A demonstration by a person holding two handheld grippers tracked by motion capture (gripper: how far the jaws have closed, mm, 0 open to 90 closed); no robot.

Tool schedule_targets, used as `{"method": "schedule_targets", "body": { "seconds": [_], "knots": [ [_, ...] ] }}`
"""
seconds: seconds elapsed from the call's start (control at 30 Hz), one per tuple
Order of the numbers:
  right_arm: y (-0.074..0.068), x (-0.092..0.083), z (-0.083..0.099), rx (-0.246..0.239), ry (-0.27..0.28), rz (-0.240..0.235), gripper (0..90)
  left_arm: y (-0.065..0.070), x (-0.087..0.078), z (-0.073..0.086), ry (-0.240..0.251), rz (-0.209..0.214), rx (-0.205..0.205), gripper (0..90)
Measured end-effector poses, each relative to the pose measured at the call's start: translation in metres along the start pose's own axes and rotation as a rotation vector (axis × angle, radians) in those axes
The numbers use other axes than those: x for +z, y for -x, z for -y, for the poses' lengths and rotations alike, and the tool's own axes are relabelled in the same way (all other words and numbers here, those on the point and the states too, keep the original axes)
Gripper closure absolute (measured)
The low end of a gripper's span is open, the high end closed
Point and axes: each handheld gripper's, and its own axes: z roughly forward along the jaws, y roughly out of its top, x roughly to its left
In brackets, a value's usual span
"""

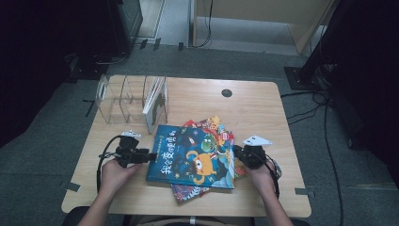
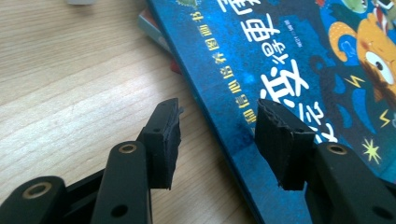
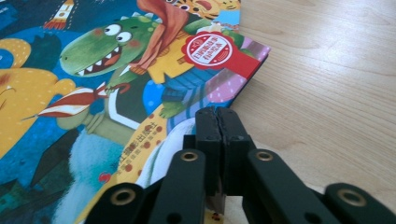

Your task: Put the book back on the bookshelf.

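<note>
- Blue glossy book (image 1: 190, 157): top of a loose stack, mid-table, near a clear rack (image 1: 123, 100).
- Left gripper (image 2: 218, 123): jaws spread, straddling the book's spine edge.
- Right gripper (image 3: 217, 122): jaws pressed together at the far edge; whether they pinch a cover, you cannot tell.
- Slick covers, thin flat edges: likely you should slide one jaw beneath before closing.
- Wood-grain table (image 1: 254, 101): smooth.

both grippers are showing matte black fingers (image 2: 163, 135) with brass-ringed pivot holes behind them; the right gripper (image 1: 252, 153) is carrying a grey three-cornered plate, black cables trailing behind.
</note>
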Motion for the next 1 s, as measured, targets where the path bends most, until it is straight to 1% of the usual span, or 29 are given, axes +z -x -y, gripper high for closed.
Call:
{"method": "schedule_targets", "body": {
  "seconds": [0.13,0.23,0.27,0.3,0.37,0.43,0.5,0.57,0.6,0.67,0.73,0.8,0.83,0.87,0.9,0.93,1.0],
  "knots": [
    [-0.002,0.0,0.0,-0.005,-0.001,0.006,90.0,0.001,0.001,0.0,-0.008,0.004,0.011,49.3],
    [-0.003,0.001,-0.001,0.0,0.0,0.003,90.0,0.0,0.003,0.0,-0.01,0.018,-0.001,47.8],
    [-0.004,0.002,-0.001,-0.005,0.002,-0.001,90.0,-0.001,0.003,-0.001,-0.013,0.022,-0.001,47.2],
    [-0.005,0.002,-0.001,-0.005,0.002,-0.009,90.0,-0.002,0.003,-0.001,-0.013,0.026,-0.011,46.7],
    [-0.007,0.004,-0.002,-0.02,0.006,-0.014,90.0,-0.003,0.003,0.0,-0.008,0.022,-0.014,46.0],
    [-0.01,0.005,-0.002,-0.019,0.008,-0.011,90.0,-0.005,0.003,0.0,-0.01,0.027,-0.021,45.3],
    [-0.01,0.005,-0.002,-0.019,0.009,-0.012,90.0,-0.007,0.003,0.001,-0.01,0.043,-0.035,45.1],
    [-0.01,0.005,-0.002,-0.02,0.01,-0.013,90.0,-0.009,0.004,0.001,-0.012,0.063,-0.06,44.8],
    [-0.01,0.005,-0.002,-0.02,0.01,-0.012,90.0,-0.01,0.005,0.001,-0.013,0.066,-0.071,44.4],
    [-0.01,0.005,-0.002,-0.019,0.013,-0.012,89.5,-0.011,0.006,0.001,-0.017,0.078,-0.073,43.4],
    [-0.01,0.005,-0.001,-0.021,0.015,-0.012,89.2,-0.012,0.007,0.001,-0.028,0.094,-0.085,42.0],
    [-0.01,0.005,-0.001,-0.025,0.015,-0.013,89.0,-0.011,0.009,0.0,-0.04,0.108,-0.076,40.5],
    [-0.011,0.004,-0.001,-0.024,0.015,-0.013,88.7,-0.01,0.01,-0.001,-0.039,0.105,-0.074,39.9],
    [-0.01,0.004,0.0,-0.027,0.015,-0.013,88.2,-0.007,0.01,-0.002,-0.042,0.087,-0.056,39.8],
    [-0.011,0.004,0.0,-0.025,0.015,-0.013,87.6,-0.005,0.01,-0.002,-0.043,0.078,-0.048,38.0],
    [-0.01,0.004,0.0,-0.025,0.015,-0.014,86.9,-0.005,0.01,-0.003,-0.043,0.07,-0.044,37.6],
    [-0.01,0.003,0.001,-0.035,0.019,-0.016,85.3,-0.005,0.011,-0.003,-0.042,0.073,-0.05,36.9]
  ]
}}
